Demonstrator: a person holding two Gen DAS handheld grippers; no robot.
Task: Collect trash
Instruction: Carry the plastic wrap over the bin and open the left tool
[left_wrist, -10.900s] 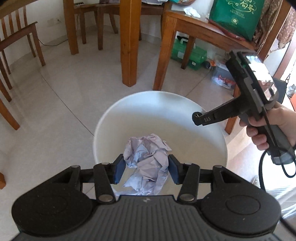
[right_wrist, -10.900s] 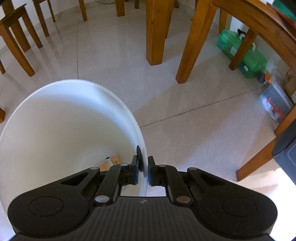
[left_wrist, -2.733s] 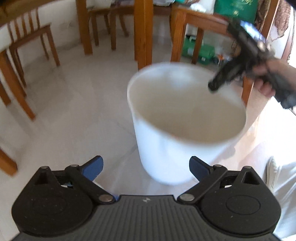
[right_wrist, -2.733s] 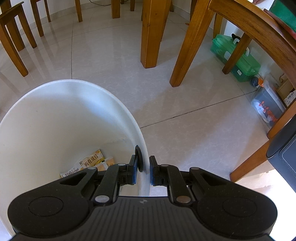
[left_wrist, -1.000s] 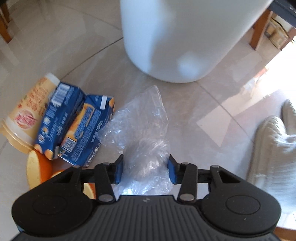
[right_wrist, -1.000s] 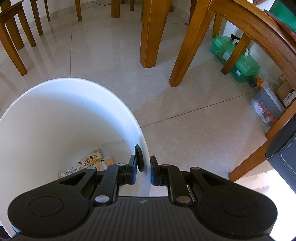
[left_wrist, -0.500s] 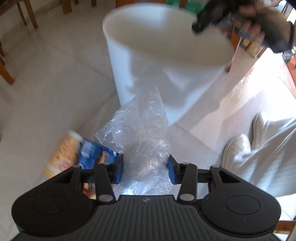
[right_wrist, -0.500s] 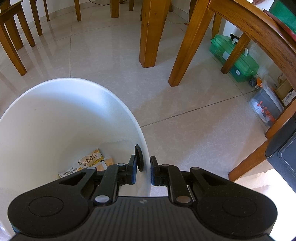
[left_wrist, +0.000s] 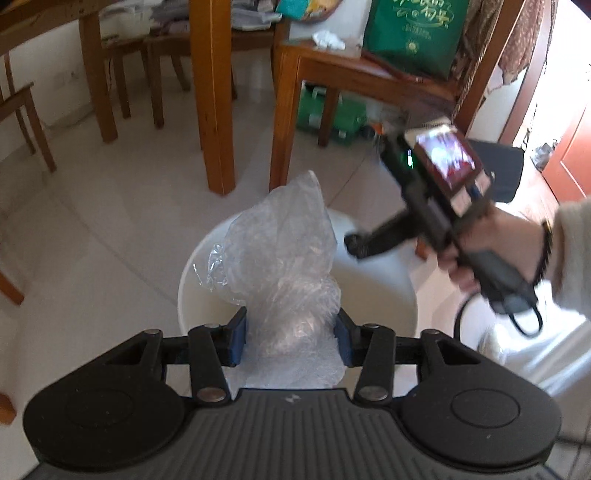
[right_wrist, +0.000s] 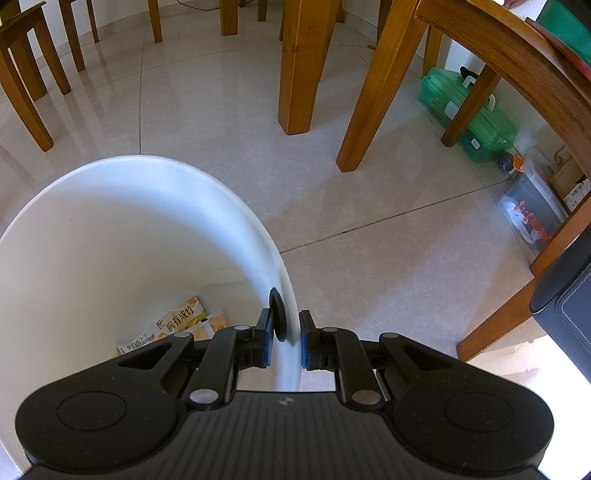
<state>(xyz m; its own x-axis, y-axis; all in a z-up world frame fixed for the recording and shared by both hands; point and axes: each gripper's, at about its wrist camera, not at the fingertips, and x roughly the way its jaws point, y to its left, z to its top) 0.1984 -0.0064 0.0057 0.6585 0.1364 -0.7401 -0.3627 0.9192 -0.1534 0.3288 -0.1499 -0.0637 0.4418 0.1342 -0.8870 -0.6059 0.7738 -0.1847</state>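
My left gripper (left_wrist: 290, 341) is shut on a crumpled clear plastic bag (left_wrist: 280, 266) and holds it above the open mouth of the white bin (left_wrist: 376, 295). My right gripper (right_wrist: 286, 341) is shut on the white bin's rim (right_wrist: 286, 295), one finger inside and one outside. In the left wrist view the right gripper (left_wrist: 356, 247) sits at the bin's far right rim, held by a hand (left_wrist: 509, 243). At the bottom of the bin lies a yellow snack wrapper (right_wrist: 173, 325). The bag hides most of the bin's inside in the left wrist view.
Wooden table legs (right_wrist: 299, 66) and chair legs (right_wrist: 22, 85) stand on the tiled floor beyond the bin. A green plastic box (right_wrist: 476, 118) sits under a wooden chair at the right. A green bag (left_wrist: 413, 33) rests on that chair's seat.
My left gripper has lifted the plastic bag off the floor, away from the cartons and cup, to above the bin's mouth. The right gripper has kept its hold on the rim.
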